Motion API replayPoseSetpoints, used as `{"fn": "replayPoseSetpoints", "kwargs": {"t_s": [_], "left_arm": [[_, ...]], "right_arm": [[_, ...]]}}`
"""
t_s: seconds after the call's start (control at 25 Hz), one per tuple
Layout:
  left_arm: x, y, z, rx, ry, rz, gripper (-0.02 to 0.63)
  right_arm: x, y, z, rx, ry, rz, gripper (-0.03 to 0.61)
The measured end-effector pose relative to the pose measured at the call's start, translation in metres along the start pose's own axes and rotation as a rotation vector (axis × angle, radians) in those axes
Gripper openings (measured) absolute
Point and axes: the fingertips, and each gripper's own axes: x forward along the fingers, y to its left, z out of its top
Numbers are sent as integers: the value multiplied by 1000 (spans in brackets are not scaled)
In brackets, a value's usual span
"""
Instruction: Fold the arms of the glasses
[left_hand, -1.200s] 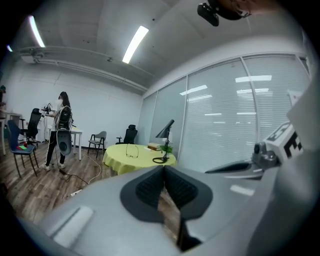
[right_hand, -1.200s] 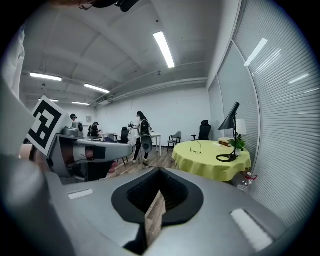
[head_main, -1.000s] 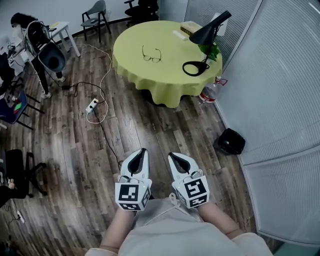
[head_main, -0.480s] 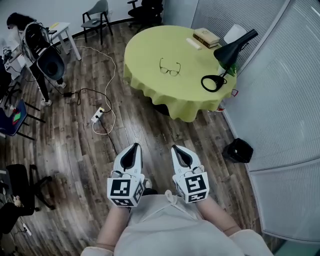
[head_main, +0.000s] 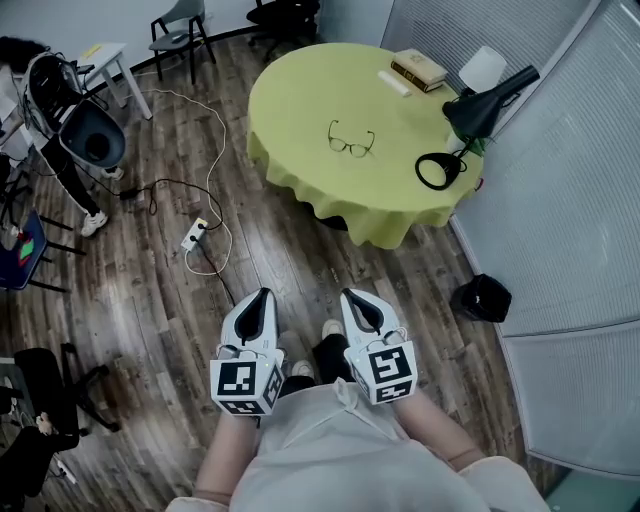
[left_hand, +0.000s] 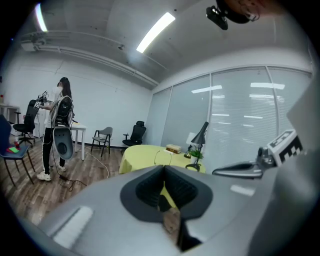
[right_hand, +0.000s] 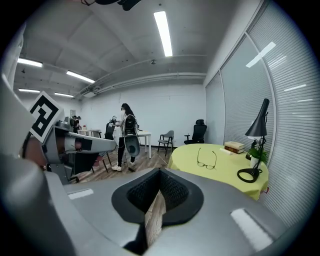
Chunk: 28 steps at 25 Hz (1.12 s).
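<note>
A pair of dark-framed glasses (head_main: 351, 142) lies with its arms spread on a round table under a yellow-green cloth (head_main: 300, 110). In the right gripper view the glasses (right_hand: 206, 161) show far ahead on the same table (right_hand: 220, 170). My left gripper (head_main: 258, 303) and right gripper (head_main: 357, 300) hang side by side over the wood floor, well short of the table. Both are shut with nothing between the jaws. The left gripper view shows the table (left_hand: 145, 155) in the distance.
A black desk lamp (head_main: 468, 120), two books (head_main: 418, 68) and a white cup (head_main: 482, 68) stand on the table's far right. A power strip (head_main: 194, 234) with cables lies on the floor at left. A black bin (head_main: 482, 298) sits by the glass wall. A person (right_hand: 125, 135) stands by a desk.
The view has moved forward: the table and glasses now sit closer and more to the right. Both grippers stay shut, side by side.
</note>
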Motion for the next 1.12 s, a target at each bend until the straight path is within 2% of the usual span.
{"fn": "replayPoseSetpoints", "kwargs": {"t_s": [0.16, 0.32, 0.84, 1.12], "left_arm": [[34, 14, 1, -4, 13, 11, 6], [81, 18, 11, 26, 21, 12, 6], [298, 18, 67, 40, 28, 18, 6], [377, 13, 68, 23, 70, 2, 6]], "right_arm": [[32, -19, 0, 14, 3, -1, 0], [74, -54, 9, 33, -3, 9, 0], [211, -228, 49, 15, 15, 2, 0], [257, -296, 55, 14, 44, -22, 0]]}}
